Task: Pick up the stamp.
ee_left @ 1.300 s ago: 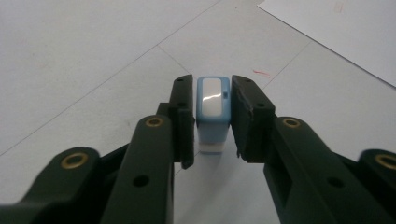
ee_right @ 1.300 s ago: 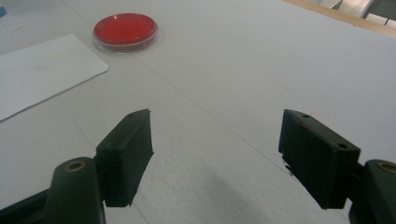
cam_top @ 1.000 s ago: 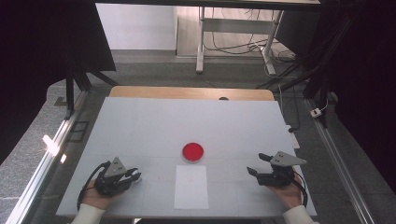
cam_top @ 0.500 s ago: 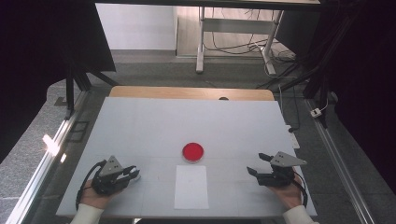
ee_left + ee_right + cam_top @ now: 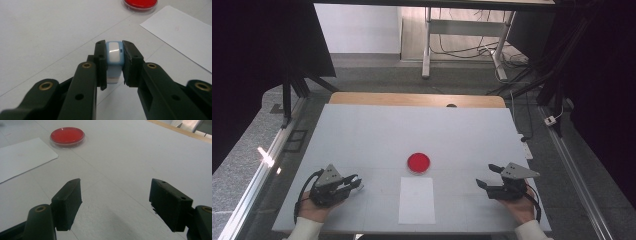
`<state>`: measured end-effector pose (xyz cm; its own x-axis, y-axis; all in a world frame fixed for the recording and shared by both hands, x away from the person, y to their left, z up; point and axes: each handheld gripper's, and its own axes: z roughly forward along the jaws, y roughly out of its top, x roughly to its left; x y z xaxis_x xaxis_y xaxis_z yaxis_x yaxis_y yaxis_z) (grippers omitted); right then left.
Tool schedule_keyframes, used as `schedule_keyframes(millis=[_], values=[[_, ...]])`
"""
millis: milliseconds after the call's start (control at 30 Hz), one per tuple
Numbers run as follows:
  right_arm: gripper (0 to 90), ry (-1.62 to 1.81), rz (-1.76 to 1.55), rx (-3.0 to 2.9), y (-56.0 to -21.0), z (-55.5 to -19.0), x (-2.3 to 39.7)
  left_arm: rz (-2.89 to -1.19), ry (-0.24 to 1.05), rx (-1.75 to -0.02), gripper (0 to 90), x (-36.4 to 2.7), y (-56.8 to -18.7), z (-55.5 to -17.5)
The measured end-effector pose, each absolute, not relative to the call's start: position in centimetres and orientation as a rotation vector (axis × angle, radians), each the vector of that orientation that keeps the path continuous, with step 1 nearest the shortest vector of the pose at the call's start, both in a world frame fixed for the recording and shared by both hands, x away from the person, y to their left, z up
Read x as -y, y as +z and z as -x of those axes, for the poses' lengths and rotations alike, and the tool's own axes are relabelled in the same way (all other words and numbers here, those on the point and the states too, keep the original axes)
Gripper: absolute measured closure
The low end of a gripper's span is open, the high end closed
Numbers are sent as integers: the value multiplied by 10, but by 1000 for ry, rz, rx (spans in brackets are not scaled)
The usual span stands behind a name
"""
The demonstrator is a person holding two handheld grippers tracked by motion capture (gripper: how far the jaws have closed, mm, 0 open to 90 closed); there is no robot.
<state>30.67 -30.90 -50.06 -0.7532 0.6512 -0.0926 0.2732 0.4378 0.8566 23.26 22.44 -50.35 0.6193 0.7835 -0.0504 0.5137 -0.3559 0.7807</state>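
A round red dish [image 5: 418,162] sits on the white table [image 5: 362,135], with a white sheet of paper [image 5: 416,200] just in front of it. My left gripper [image 5: 357,183] rests at the front left, shut on a small light-blue and white block [image 5: 114,58] held upright between its pads. The dish [image 5: 140,3] and the paper [image 5: 180,32] lie beyond it to the right. My right gripper [image 5: 484,177] rests at the front right, open and with nothing between its jaws. Its view has the dish [image 5: 67,135] and the paper [image 5: 22,155] at upper left.
A wooden strip [image 5: 417,99] borders the table's far edge. Beyond it are a grey floor, a metal stand [image 5: 427,45] and cables. Dark curtains hang at both sides.
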Motion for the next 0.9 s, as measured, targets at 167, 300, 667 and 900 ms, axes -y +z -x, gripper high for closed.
schedule_keyframes(millis=[167, 300, 667, 900], values=[[255, 1241, -782, -2283, -501, -306, 309, -2028, 425, -1010, 745, -222, -501, -235], [255, 1246, -782, -2282, -501, -306, 309, -2017, 424, -1004, 746, -219, -499, -238], [255, 1252, -778, -2281, -501, -306, 308, -2007, 422, -978, 745, -210, -494, -243], [255, 1250, -777, -2282, -501, -306, 308, -1989, 425, -972, 745, -207, -491, -246]])
